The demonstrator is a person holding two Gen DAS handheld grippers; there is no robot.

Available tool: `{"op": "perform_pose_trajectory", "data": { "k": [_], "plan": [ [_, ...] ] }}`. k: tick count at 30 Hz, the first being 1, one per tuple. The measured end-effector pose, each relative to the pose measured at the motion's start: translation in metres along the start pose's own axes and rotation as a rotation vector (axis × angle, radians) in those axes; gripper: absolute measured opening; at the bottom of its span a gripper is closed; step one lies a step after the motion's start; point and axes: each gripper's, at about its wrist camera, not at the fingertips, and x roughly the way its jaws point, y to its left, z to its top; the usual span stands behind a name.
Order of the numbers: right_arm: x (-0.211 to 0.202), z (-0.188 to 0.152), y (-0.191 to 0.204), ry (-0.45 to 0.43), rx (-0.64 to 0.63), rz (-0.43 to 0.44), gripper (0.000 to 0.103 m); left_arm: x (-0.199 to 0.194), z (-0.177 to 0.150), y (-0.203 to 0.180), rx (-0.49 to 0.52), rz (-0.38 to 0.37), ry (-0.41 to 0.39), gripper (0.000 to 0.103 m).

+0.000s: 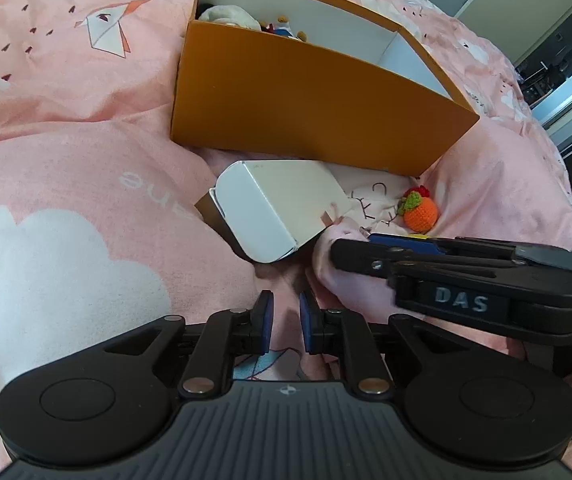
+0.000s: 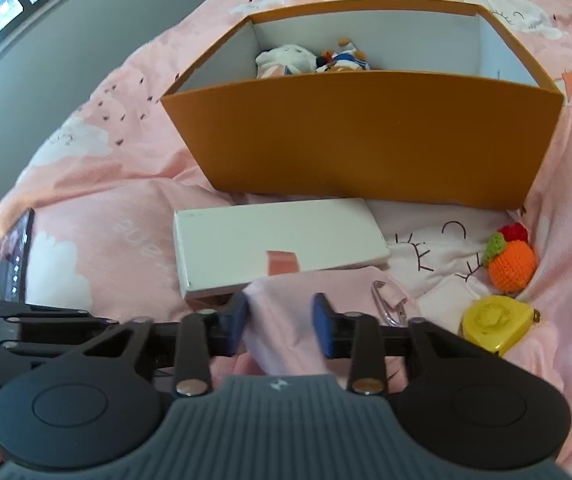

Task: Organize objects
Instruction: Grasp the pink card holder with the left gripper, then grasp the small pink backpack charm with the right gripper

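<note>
Both claws sit narrow: right claw pinches soft, light pink cloth; left claw holds nothing visible.

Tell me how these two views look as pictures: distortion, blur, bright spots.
Left wrist view: strong fisheye bending, the orange box rim bows, black corners vignette, doorway at upper right is bright; mostly sharp. Right wrist view: same bowing of the box's front wall, window at upper left blown out, slight softness on the pink cloth between the right gripper pads.
</note>
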Motion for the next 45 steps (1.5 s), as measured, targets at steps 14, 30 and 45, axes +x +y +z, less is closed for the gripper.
{"op": "perform_pose_trajectory", "data": {
  "k": [14,30,45],
  "plan": [
    [-0.065,-0.037,-0.072,-0.070,0.198,-0.222,0.013,0.019,0.000,-0.006,-0.035,-0.096,0.077,0.046],
    [-0.093,-0.021,-0.104,-0.080,0.168,-0.278,0.036,0.059,0.000,-0.011,-0.083,-0.081,0.195,0.062],
    [0.002,0.029,-0.114,0.282,-0.129,-0.187,0.048,0.065,0.000,0.003,-0.206,-0.133,0.249,0.062]
  ]
}}
